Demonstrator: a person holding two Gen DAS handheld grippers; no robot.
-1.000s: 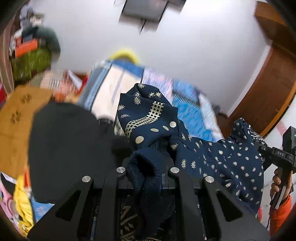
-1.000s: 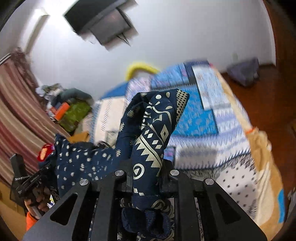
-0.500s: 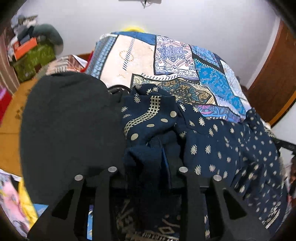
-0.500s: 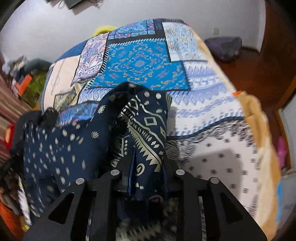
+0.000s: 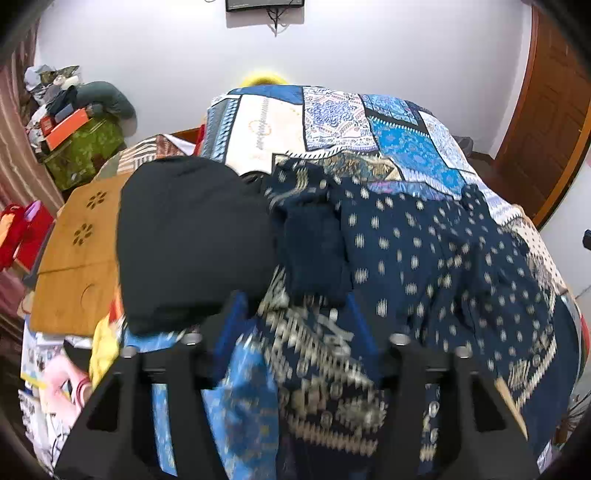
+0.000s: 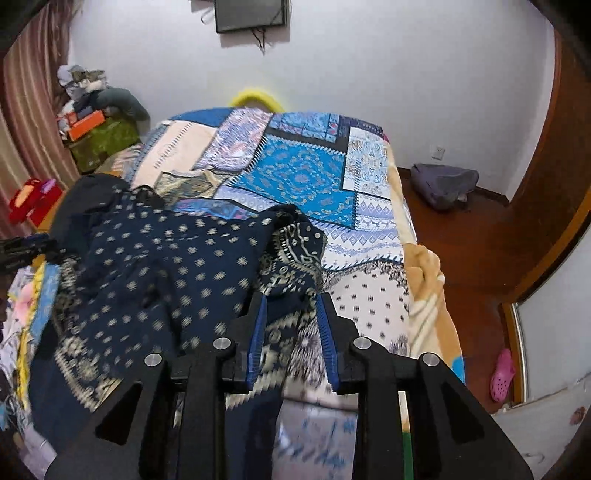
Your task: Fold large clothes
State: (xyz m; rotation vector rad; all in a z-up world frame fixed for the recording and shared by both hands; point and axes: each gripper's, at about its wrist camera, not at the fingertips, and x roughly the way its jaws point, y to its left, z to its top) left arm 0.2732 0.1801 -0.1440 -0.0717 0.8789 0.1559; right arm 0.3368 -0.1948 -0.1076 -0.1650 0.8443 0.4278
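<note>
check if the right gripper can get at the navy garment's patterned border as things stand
Probably yes: the right gripper is open, and the patterned border of the navy garment already lies between its fingers on the bedspread, nothing covering it.

navy garment (image 5: 443,258) print motion-blurred; television (image 5: 264,4) cut off.

A patchwork quilt (image 6: 303,177) covered the bed; a wall-mounted screen (image 6: 251,14) hung above, a pink clog (image 6: 501,374) lay on the floor.
</note>
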